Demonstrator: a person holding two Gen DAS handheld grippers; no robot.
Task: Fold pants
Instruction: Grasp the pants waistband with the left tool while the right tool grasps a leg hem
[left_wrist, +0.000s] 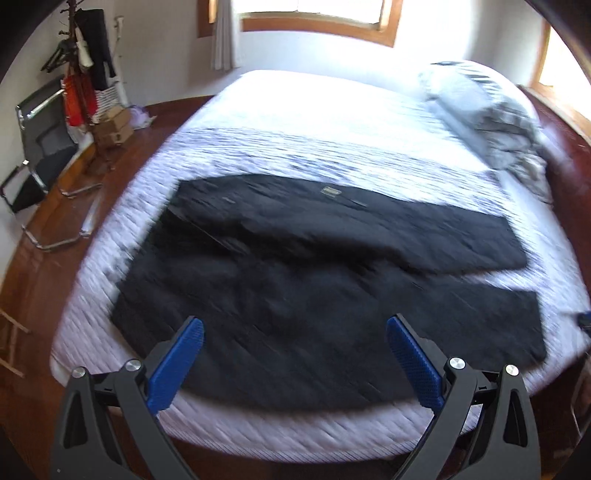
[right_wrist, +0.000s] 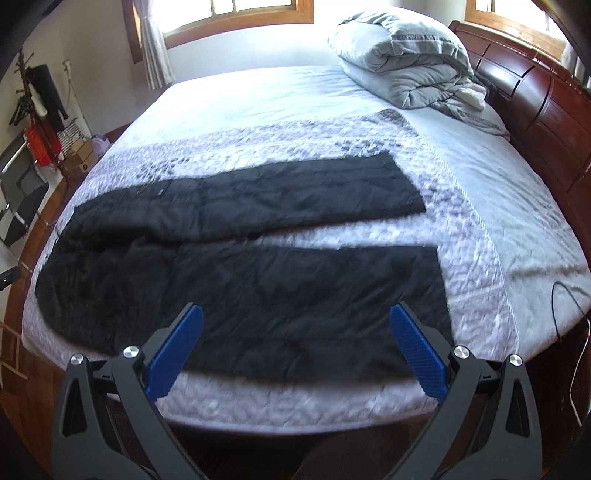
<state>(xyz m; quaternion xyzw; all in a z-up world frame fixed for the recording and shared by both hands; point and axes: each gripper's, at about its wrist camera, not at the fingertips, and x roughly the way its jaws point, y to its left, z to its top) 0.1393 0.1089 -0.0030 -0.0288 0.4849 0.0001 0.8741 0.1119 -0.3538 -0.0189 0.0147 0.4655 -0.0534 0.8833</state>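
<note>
Black pants (right_wrist: 240, 266) lie spread flat on the bed (right_wrist: 258, 110); left claw (left_wrist: 295, 332) and right claw (right_wrist: 295, 325) gape empty above the pants, seemingly apart from them.

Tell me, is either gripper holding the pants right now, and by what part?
Nothing is held. The left gripper and right gripper are both open above the near edge of the black pants, which lie flat on the bed.

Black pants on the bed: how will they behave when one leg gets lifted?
Likely floppy: the black pants lie flat, creased, following the bed. Probably drape from a pinch. May drag on the quilted cover rather than slide.
</note>
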